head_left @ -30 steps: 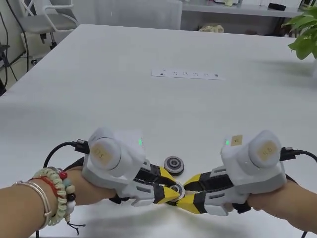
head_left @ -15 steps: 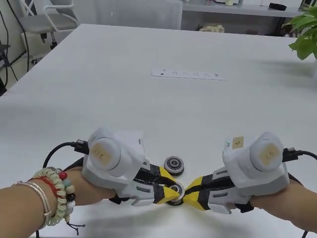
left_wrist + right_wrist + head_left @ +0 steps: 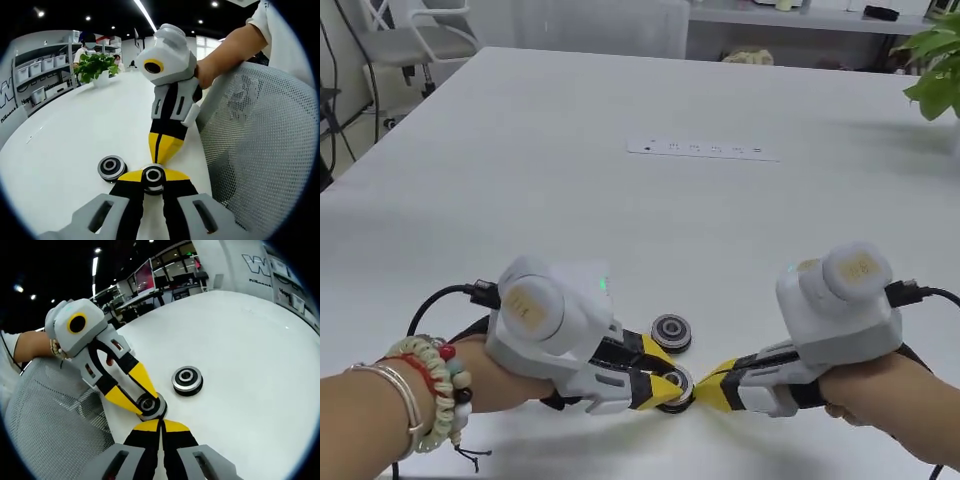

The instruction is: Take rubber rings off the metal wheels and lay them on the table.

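Note:
My left gripper [image 3: 665,388] [image 3: 153,176] is shut on a small metal wheel [image 3: 674,384] [image 3: 153,178] [image 3: 149,405], held just above the table near its front edge. A black rubber ring runs around the wheel's rim. My right gripper [image 3: 705,393] [image 3: 161,423] comes from the opposite side, its yellow tips closed together at the rim, pinching the ring's edge. In the left gripper view the right gripper [image 3: 161,156] points down onto the wheel. A second metal wheel [image 3: 671,331] [image 3: 112,167] [image 3: 187,379] with its ring on lies flat on the table just beyond.
The white table [image 3: 650,220] stretches away wide and bare, with a flush socket strip [image 3: 703,150] at its middle. A potted plant [image 3: 935,65] stands at the far right. A mesh chair back [image 3: 260,140] is close behind the grippers.
The right gripper's jaws have closed from spread to shut at the wheel's rim, and its body has rolled and lifted. The left gripper and both wheels have stayed put.

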`<action>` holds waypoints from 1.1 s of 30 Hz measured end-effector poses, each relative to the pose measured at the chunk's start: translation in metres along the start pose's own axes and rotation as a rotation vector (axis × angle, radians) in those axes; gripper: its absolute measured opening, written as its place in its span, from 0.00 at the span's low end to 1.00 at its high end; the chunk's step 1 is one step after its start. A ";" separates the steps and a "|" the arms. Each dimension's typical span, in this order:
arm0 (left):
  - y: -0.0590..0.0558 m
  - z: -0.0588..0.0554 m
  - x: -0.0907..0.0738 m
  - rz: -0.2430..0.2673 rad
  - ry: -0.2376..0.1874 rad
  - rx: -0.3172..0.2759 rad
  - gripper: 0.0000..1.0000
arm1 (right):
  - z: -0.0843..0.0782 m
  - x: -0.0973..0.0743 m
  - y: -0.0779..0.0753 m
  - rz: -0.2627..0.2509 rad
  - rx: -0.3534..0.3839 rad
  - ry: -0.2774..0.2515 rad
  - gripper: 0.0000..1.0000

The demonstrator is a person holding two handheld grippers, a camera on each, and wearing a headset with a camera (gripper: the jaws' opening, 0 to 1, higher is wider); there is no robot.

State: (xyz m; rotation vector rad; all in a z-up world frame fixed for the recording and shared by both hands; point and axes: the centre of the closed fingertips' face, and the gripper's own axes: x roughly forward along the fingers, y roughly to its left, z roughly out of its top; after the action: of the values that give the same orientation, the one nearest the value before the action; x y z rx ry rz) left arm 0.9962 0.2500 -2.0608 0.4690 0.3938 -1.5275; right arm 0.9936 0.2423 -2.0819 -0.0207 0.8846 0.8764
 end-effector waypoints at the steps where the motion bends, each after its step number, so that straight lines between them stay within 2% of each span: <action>1: 0.000 0.000 0.000 0.000 0.000 0.001 0.08 | 0.000 0.000 0.000 -0.008 0.010 0.003 0.00; 2: 0.000 0.000 0.000 0.000 0.000 0.001 0.08 | 0.000 0.000 0.000 -0.015 0.035 0.007 0.00; 4: 0.000 0.000 0.000 0.000 0.000 0.001 0.08 | 0.000 0.000 -0.001 -0.034 0.152 0.007 0.00; 6: 0.000 0.000 0.000 0.000 0.000 0.001 0.08 | 0.002 -0.002 -0.003 -0.031 0.196 -0.012 0.00; 7: 0.000 0.000 0.000 0.000 0.001 0.001 0.08 | 0.006 -0.003 -0.003 -0.018 0.231 -0.041 0.00; 10: 0.000 0.000 0.000 0.001 -0.001 -0.002 0.08 | 0.010 -0.005 -0.003 0.016 0.317 -0.083 0.00; 13: 0.000 0.000 0.000 0.001 -0.005 -0.007 0.08 | 0.009 -0.005 -0.003 0.013 0.303 -0.068 0.00; 15: 0.000 0.000 0.000 0.002 -0.004 -0.006 0.08 | 0.008 -0.005 -0.002 0.017 0.359 -0.075 0.00; 17: 0.000 0.000 0.000 0.002 -0.004 -0.006 0.08 | 0.010 -0.006 0.001 0.038 0.353 -0.093 0.00; 21: 0.000 0.000 0.000 0.001 -0.005 -0.004 0.08 | 0.011 -0.009 0.005 0.073 0.402 -0.101 0.00; 33: -0.001 0.000 0.000 -0.002 -0.009 0.004 0.08 | 0.014 -0.010 0.014 0.081 0.398 -0.097 0.00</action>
State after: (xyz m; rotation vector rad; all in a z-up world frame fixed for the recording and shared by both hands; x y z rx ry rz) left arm 0.9956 0.2499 -2.0610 0.4651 0.3842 -1.5327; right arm 0.9901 0.2503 -2.0612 0.4017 0.9599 0.7569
